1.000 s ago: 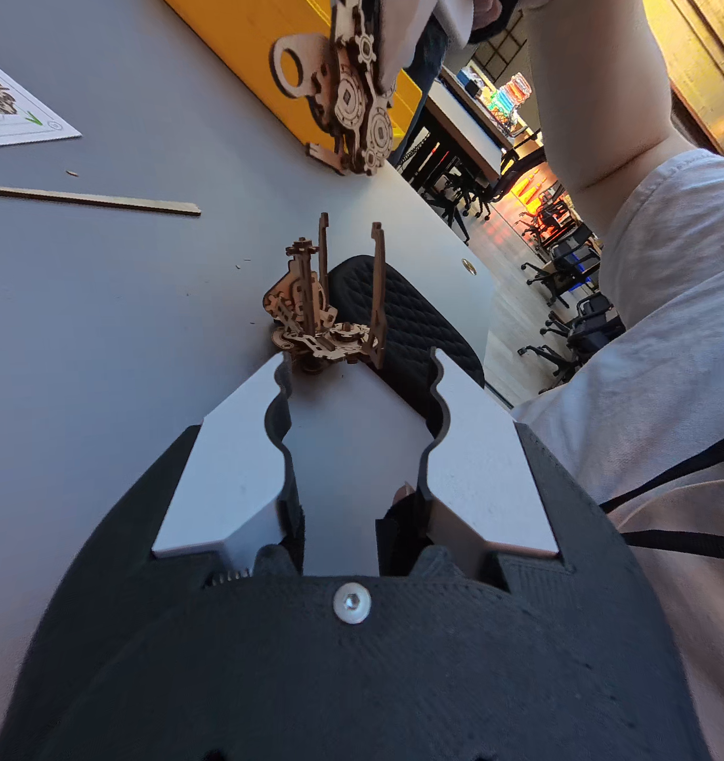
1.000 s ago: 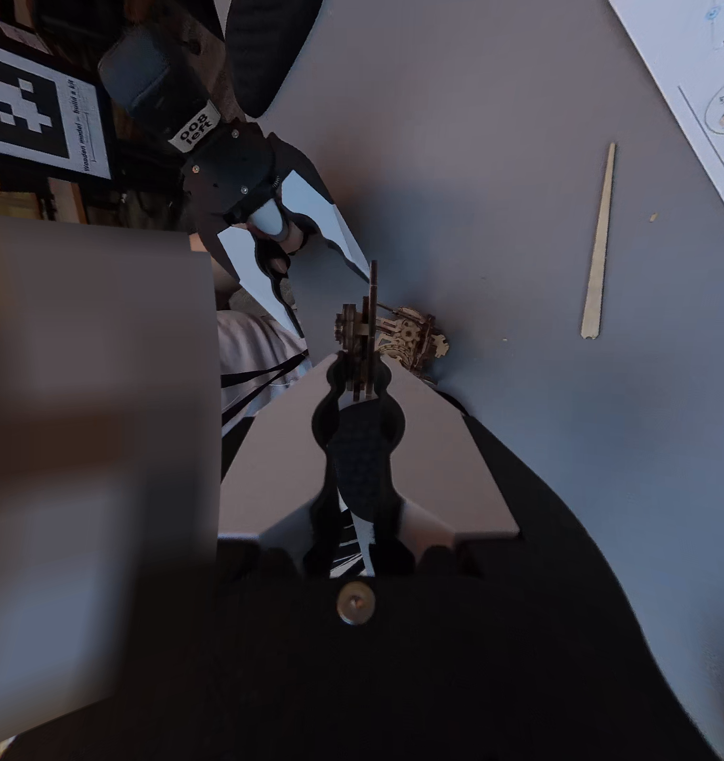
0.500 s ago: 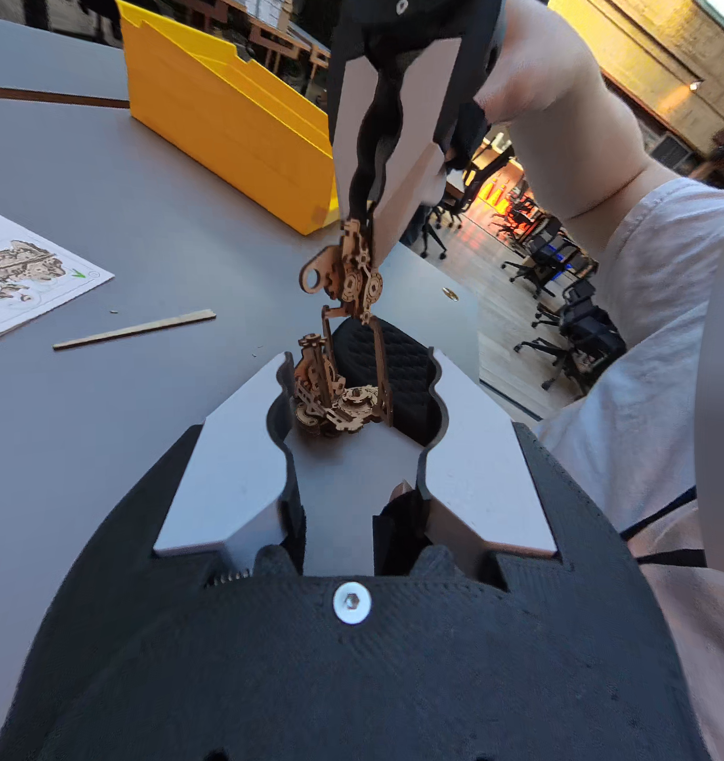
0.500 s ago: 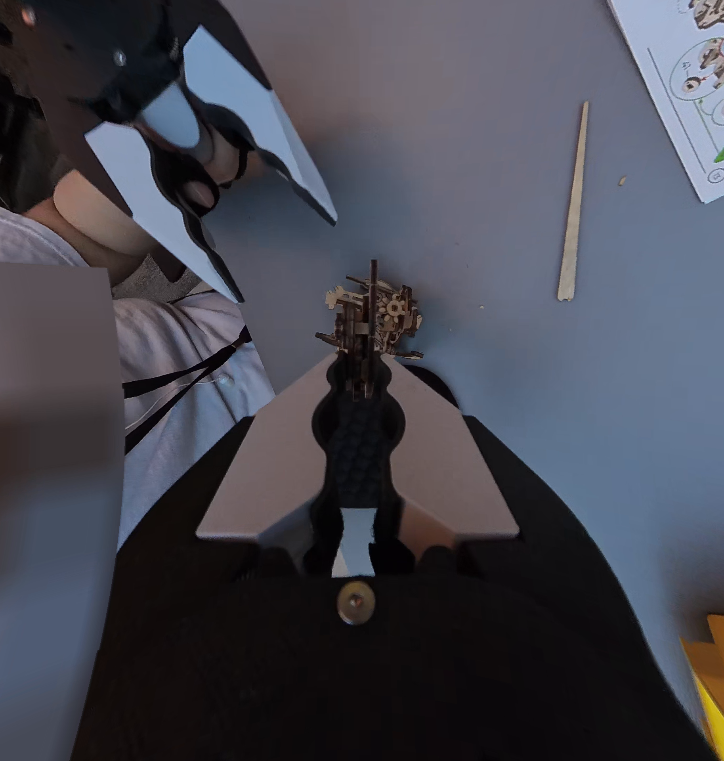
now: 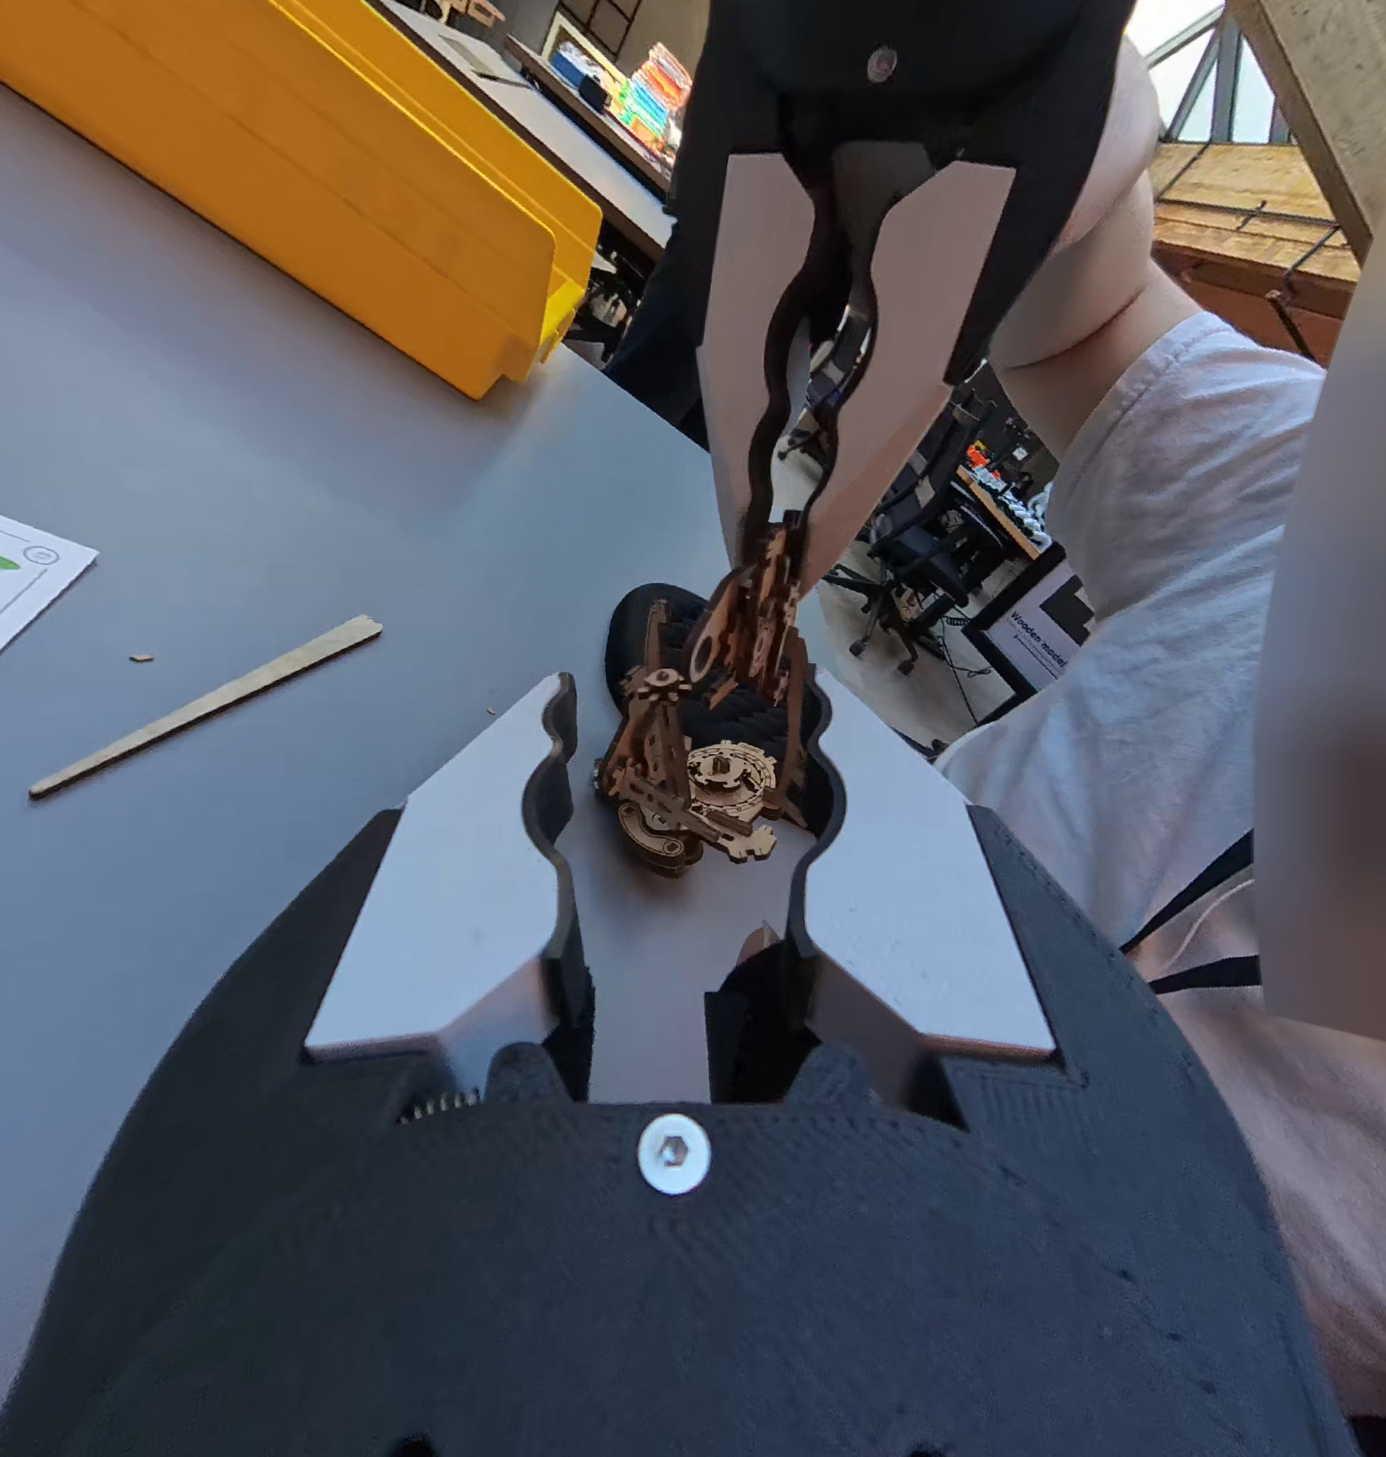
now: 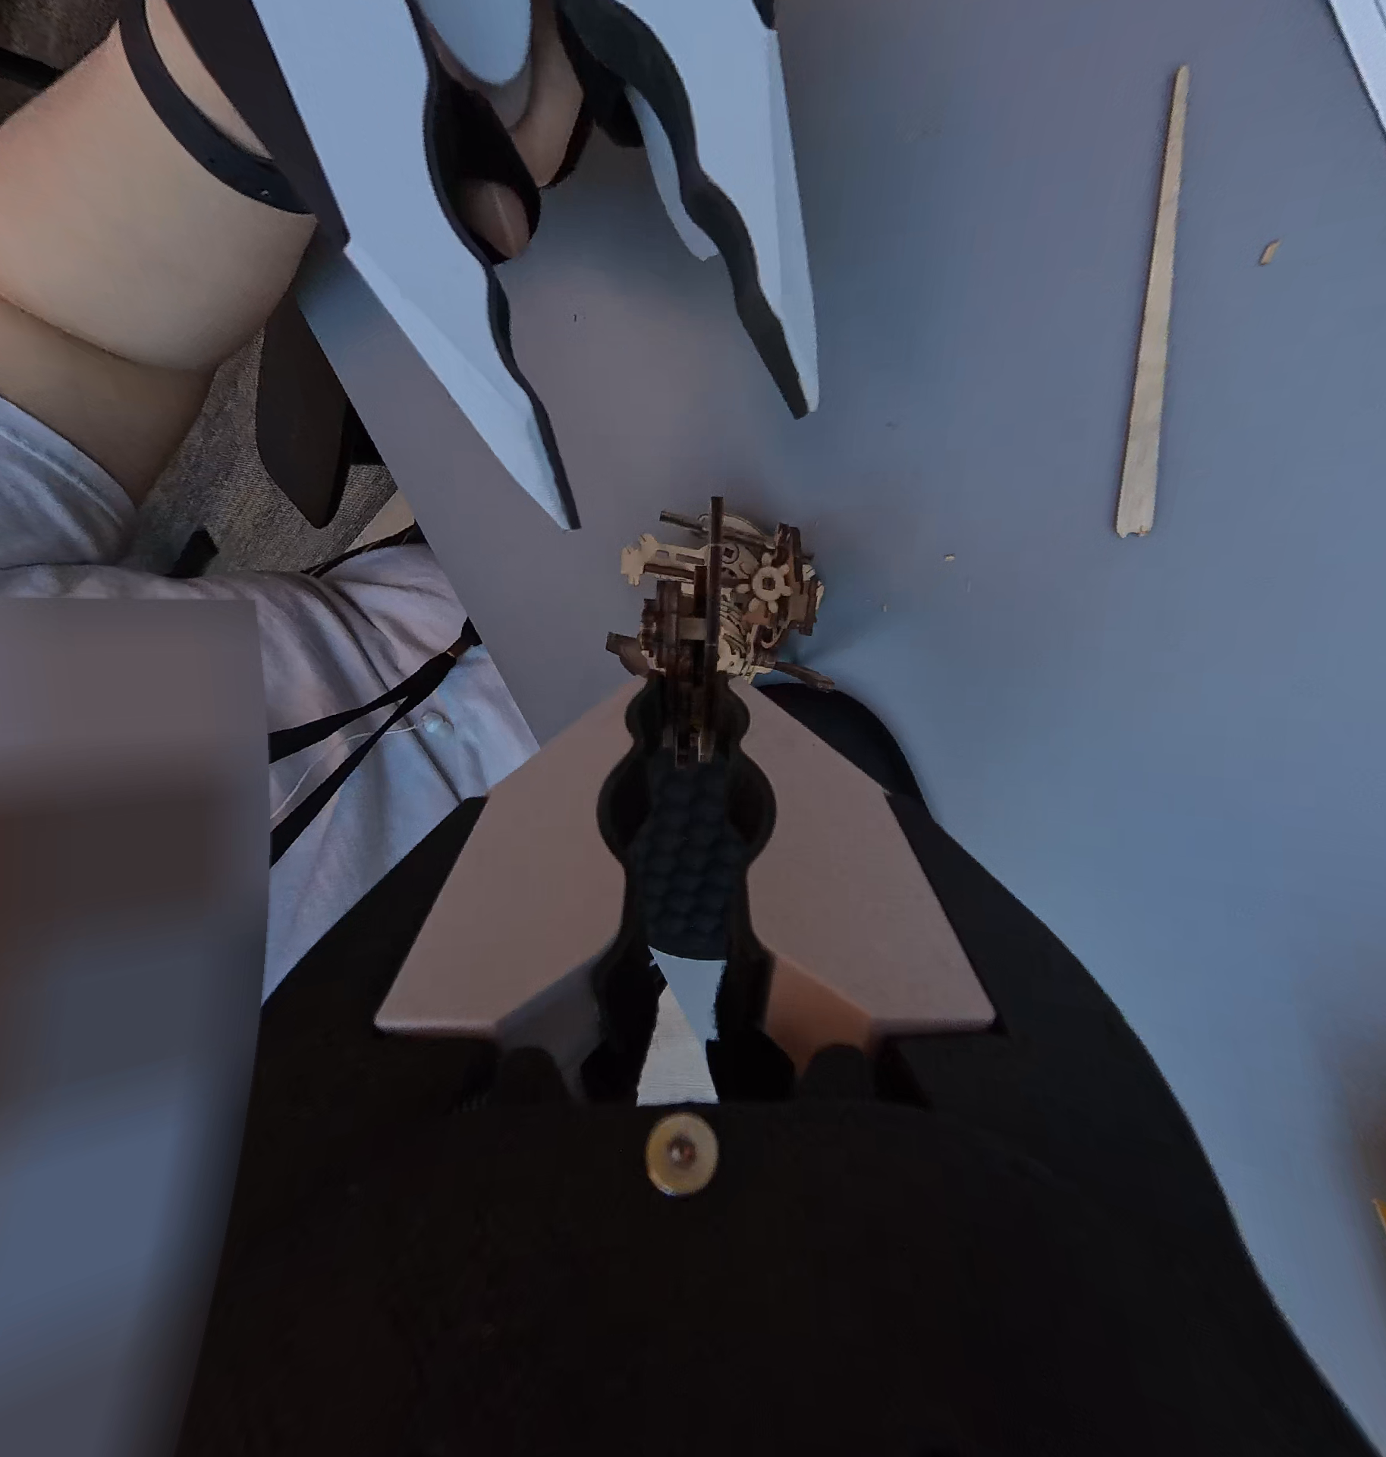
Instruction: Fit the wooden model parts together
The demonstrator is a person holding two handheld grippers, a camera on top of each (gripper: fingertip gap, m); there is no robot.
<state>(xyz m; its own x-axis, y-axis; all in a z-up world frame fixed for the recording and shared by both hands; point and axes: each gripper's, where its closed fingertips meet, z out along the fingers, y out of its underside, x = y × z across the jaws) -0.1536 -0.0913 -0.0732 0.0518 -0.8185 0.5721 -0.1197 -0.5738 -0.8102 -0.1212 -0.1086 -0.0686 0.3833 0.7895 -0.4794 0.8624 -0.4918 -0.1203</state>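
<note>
I hold the left gripper (image 5: 693,713) low and near, pointing forward along the table, its two white fingers (image 5: 469,851) spread wide apart. Nothing is clamped between them. In the right wrist view this same gripper (image 6: 685,465) enters from the far left, fingers parted and tips angled toward the centre. I hold the right gripper (image 5: 776,544) above and beyond it, pointing steeply downward, fingers drawn close together and pinching a small wooden sub-assembly (image 5: 745,623) at the tips. My bare right forearm (image 5: 1099,260) extends behind it, far right.
</note>
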